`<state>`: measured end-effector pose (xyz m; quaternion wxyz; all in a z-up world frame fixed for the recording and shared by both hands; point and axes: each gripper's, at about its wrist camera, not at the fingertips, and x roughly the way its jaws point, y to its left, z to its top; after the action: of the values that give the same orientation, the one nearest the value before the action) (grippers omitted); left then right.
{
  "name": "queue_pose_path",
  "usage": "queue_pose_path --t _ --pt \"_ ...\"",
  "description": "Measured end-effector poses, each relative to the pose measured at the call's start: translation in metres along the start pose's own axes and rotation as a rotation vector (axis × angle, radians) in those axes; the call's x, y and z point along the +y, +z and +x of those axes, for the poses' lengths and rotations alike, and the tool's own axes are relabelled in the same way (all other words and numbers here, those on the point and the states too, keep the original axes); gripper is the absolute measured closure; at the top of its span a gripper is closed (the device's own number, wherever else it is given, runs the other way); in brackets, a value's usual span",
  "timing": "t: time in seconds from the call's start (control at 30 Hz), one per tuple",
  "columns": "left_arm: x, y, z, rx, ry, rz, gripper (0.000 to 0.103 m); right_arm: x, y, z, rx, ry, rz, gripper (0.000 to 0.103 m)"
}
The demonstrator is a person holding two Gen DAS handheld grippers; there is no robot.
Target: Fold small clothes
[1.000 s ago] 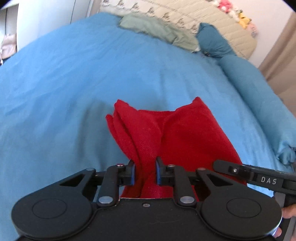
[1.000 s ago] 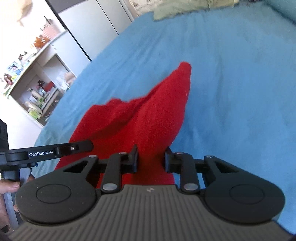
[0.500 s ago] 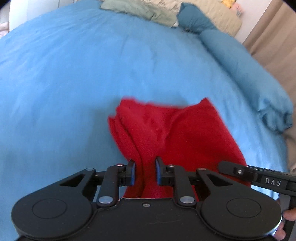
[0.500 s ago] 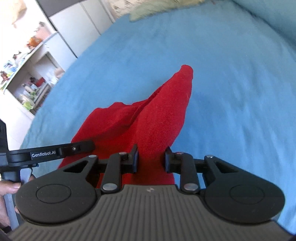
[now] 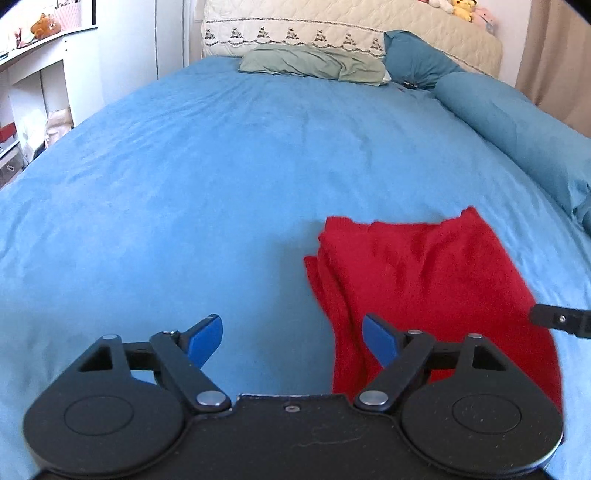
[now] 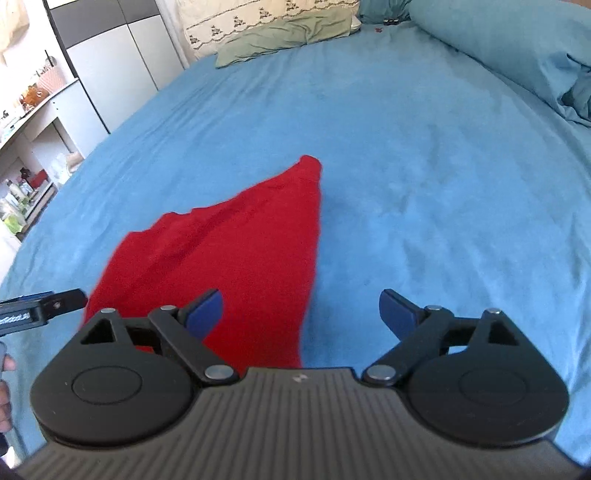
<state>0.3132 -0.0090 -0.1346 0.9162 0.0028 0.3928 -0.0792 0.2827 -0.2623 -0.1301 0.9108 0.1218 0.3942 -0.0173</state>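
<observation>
A red garment (image 5: 424, 295), folded into a rough rectangle, lies flat on the blue bedsheet (image 5: 221, 184). My left gripper (image 5: 291, 334) hangs over its near left edge with its jaws opening wide. The cloth's edge lies loose beside the right blue pad (image 5: 376, 338); nothing is pinched. In the right wrist view the same garment (image 6: 229, 266) tapers to a far corner. My right gripper (image 6: 301, 310) is over its near right edge, jaws opening, and its pads do not press on the cloth. Each gripper's tip shows at the edge of the other's view.
A green pillow (image 5: 314, 64) and a teal bolster (image 5: 517, 129) lie at the head and right side of the bed, before a cream headboard (image 5: 351, 22). White shelves (image 5: 29, 92) and a wardrobe (image 6: 110, 74) stand to the left. A hand (image 6: 5, 369) shows at the edge.
Both grippers were shut on the garment's near edge and have let it go, jaws spreading wide. The cloth has dropped flat. The left view shifted left of it, the right view right.
</observation>
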Motion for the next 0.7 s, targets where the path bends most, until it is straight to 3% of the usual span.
queue_pose_path --t 0.2,0.3,0.43,0.5,0.53,0.7 --pt "-0.004 -0.026 0.013 -0.044 0.067 0.092 0.017 -0.013 -0.022 0.01 -0.041 0.008 -0.035 0.0" --pt "-0.007 -0.021 -0.006 -0.097 0.087 0.096 0.018 -0.01 -0.019 -0.017 -0.094 0.012 -0.043 0.0" --pt "-0.016 -0.007 -0.08 -0.197 0.072 0.109 0.017 0.004 -0.009 -0.097 -0.172 0.039 -0.04 0.0" --pt "-0.019 -0.001 -0.128 -0.24 0.049 0.106 0.006 0.013 -0.003 -0.146 -0.189 0.043 -0.025 0.0" --pt "-0.021 0.002 -0.153 -0.251 0.033 0.099 0.001 0.018 -0.002 -0.171 -0.202 0.037 -0.023 0.0" --pt "-0.024 0.003 -0.24 -0.262 0.009 0.032 0.0 0.05 -0.012 -0.277 -0.282 -0.056 -0.116 0.0"
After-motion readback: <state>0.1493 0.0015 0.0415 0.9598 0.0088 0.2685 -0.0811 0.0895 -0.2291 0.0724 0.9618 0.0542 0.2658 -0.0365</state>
